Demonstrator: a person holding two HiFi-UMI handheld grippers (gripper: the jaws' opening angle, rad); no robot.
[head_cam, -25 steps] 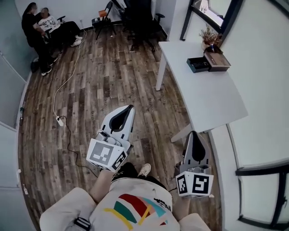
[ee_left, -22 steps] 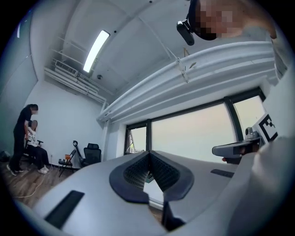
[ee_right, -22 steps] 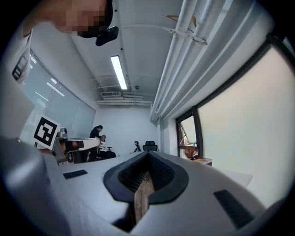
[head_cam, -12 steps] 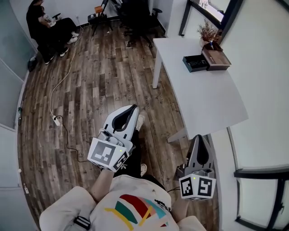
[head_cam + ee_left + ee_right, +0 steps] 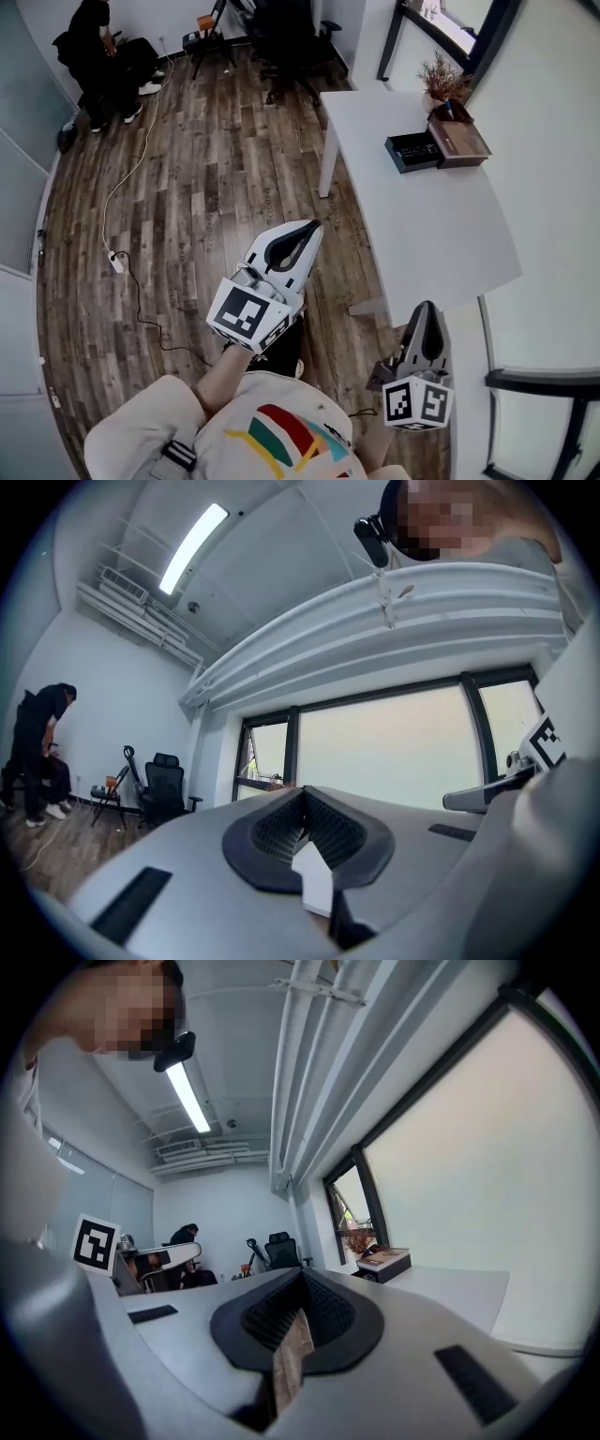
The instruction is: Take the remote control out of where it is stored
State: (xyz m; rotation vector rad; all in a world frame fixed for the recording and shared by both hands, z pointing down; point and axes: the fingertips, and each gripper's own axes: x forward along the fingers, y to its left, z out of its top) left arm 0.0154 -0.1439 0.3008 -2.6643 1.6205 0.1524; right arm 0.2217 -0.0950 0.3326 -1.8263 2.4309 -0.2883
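The left gripper (image 5: 307, 231) and right gripper (image 5: 427, 311) are both clenched on nothing, short of the tabletop (image 5: 422, 225). The remote control likely lies in the open dark box (image 5: 412, 150) near its far edge, too small to confirm. The person should step closer and open the jaws only above it.

readable text: none | labels, brands, numbers, signs: none legible

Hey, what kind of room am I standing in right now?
Probably an office or meeting room: a long white table by the windows, a black office chair at the far end, and a bare wood-plank floor.
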